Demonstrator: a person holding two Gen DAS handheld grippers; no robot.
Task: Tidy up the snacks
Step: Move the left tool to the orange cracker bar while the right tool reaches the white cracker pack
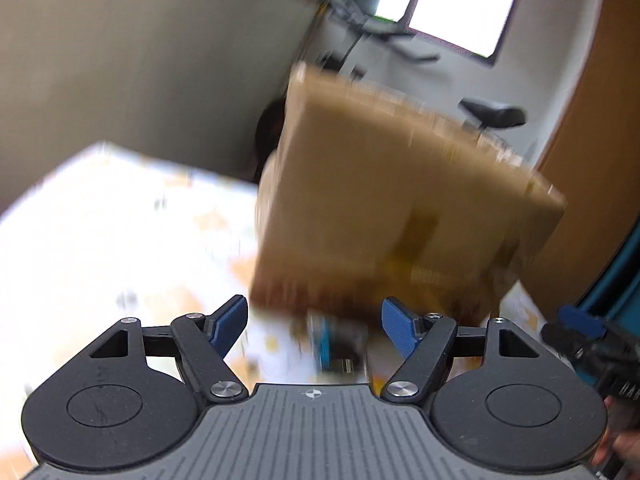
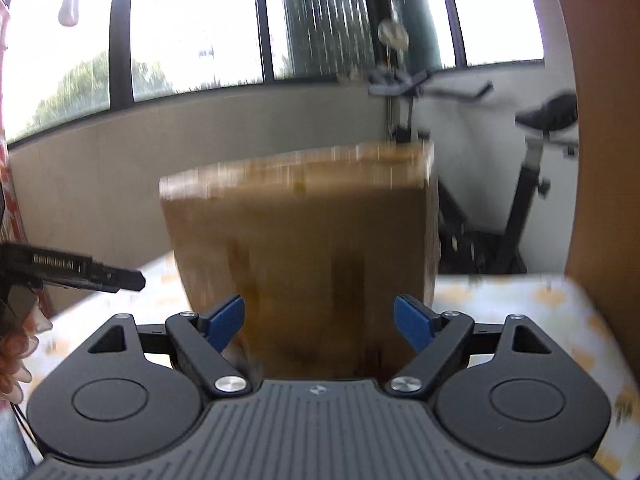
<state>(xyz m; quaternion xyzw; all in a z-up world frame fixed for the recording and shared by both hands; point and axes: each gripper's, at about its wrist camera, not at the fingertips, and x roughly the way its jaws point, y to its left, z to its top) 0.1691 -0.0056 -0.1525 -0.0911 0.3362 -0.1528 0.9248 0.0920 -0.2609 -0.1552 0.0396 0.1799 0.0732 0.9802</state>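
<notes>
A tall brown cardboard box stands on a table with a white and yellow patterned cloth; both views are smeared by motion. My left gripper is open just short of the box's near lower corner, nothing between its blue pads. A small blurred blue and dark item lies at the box's foot; I cannot tell what it is. My right gripper is open too, facing the box close up, pads apart from it. Each gripper shows at the edge of the other's view: the right gripper, the left gripper.
An exercise bike stands behind the table against a pale wall under wide windows. A brown wooden panel rises along the right side. The cloth runs on to the right of the box. A person's hand shows at far left.
</notes>
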